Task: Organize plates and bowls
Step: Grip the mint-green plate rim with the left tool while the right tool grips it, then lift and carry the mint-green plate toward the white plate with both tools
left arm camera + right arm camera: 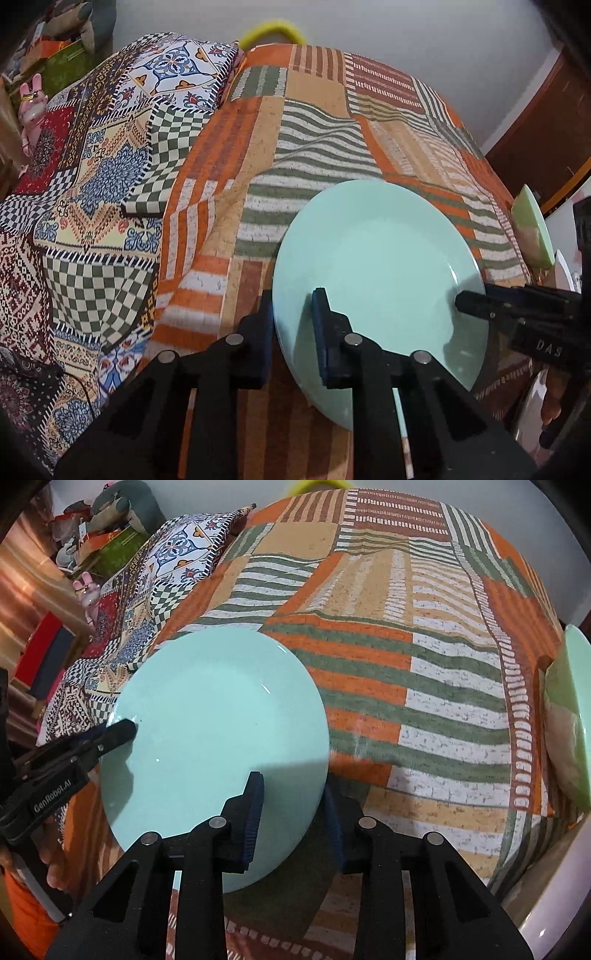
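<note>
I read "GenRobot.AI" on my left gripper (293,330) as it pinches the near-left rim of the round, glossy mint-green plate (376,273), my right gripper (295,823) clamped on the opposite rim, the plate tilted just over the orange-and-green striped patchwork bedspread (424,686).

— What is the plate (376,258) made of?
— It looks like glazed ceramic or glass, pale mint, smooth and glossy, with small glints near its rim; the bedspread (321,155) under it is matt printed cloth, softly creased.
— And the left tool (293,328)?
— Matt black plastic with bright metal pins; its pads (320,332) are dark blue and ribbed; the right tool (293,819) looks the same.
</note>
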